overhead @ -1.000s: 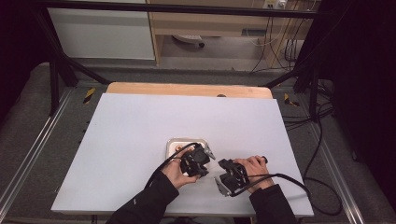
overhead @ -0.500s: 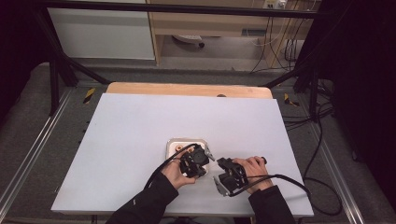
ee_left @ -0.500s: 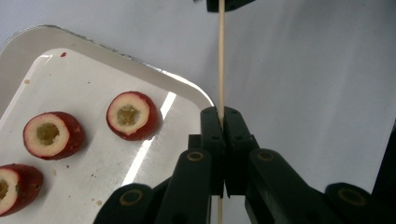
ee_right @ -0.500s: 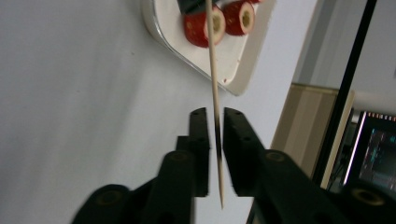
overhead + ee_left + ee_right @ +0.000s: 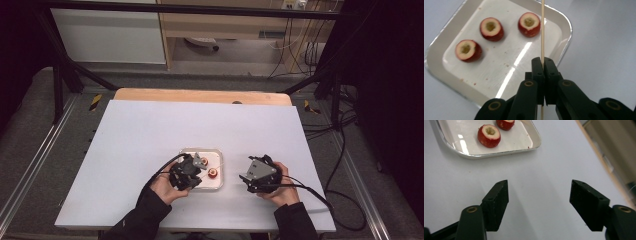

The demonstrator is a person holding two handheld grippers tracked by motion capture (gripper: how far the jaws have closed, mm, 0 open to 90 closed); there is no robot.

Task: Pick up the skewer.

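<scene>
fruit pieces (image 5: 491,29) – red, pale centres | tray (image 5: 564,22) – white | skewer (image 5: 542,30) – tan

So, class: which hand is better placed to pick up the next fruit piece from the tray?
Right, probably. The right tool is open and empty beside the tray, while the left tool is shut on the skewer.

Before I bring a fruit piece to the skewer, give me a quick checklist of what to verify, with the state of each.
1. Skewer gripped: ok, the left tongs are shut on it.
2. Skewer tip free: cannot tell, it runs out of the left gripper view.
3. Right tongs ready to pick: ok, jaws have just been opening and nothing is between them.
4. Fruit pieces available: ok, three cored red pieces sit apart in the tray, hollows up.
5. Right tongs over the tray: not ok, they hang above the bare white table beside it.
</scene>
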